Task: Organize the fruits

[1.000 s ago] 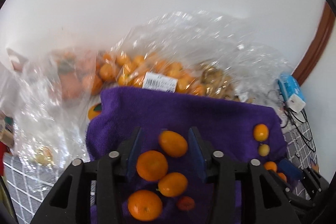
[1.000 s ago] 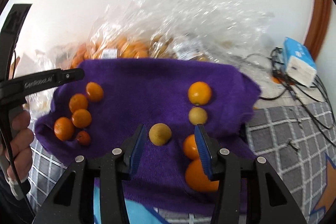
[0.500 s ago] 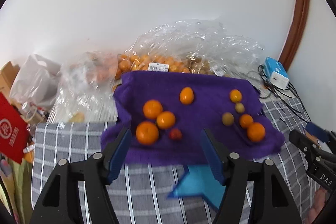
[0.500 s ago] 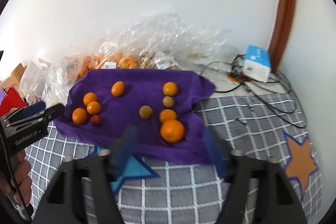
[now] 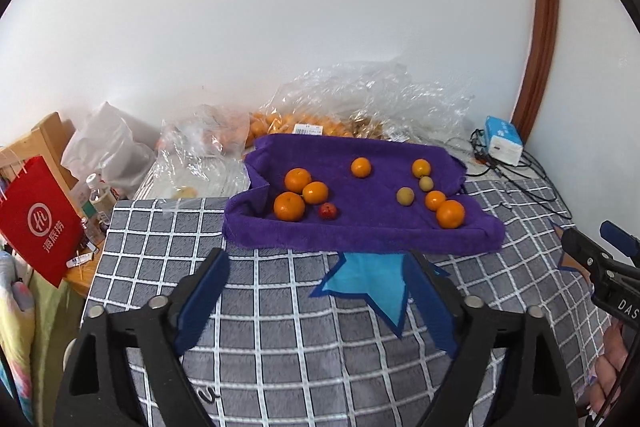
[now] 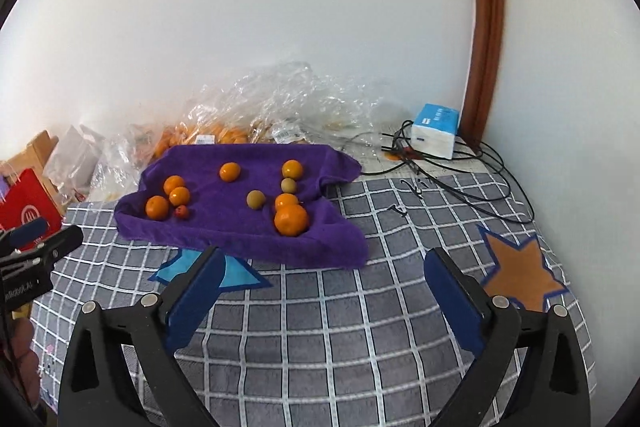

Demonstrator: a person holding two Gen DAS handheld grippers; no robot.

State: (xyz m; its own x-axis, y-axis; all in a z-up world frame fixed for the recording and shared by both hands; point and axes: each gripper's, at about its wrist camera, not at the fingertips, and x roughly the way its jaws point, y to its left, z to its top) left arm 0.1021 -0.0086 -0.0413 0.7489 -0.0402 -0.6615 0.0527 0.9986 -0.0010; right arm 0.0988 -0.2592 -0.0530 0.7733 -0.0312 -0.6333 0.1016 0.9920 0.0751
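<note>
A purple towel (image 5: 360, 227) (image 6: 240, 231) lies on the grey checked blanket with fruit on it. On its left sit three oranges (image 5: 289, 206) (image 6: 157, 207) and a small red fruit (image 5: 328, 211) (image 6: 182, 212). One orange (image 5: 361, 167) (image 6: 230, 172) lies alone at the back. On the right are oranges (image 5: 450, 214) (image 6: 291, 220) and two yellow-green fruits (image 5: 405, 195) (image 6: 255, 199). My left gripper (image 5: 318, 291) and right gripper (image 6: 322, 289) hang above the blanket, short of the towel. Their jaws are opening, with nothing between them.
Clear plastic bags of fruit (image 5: 372, 107) (image 6: 280, 107) lie behind the towel by the wall. A blue and white box (image 5: 503, 139) (image 6: 435, 130) with black cables (image 6: 480, 183) is at the back right. A red paper bag (image 5: 38, 223) hangs at the left edge.
Both grippers have pulled back and up from the towel. Their jaws have spread from narrow to wide. The fruit now lies far ahead instead of between the fingers.
</note>
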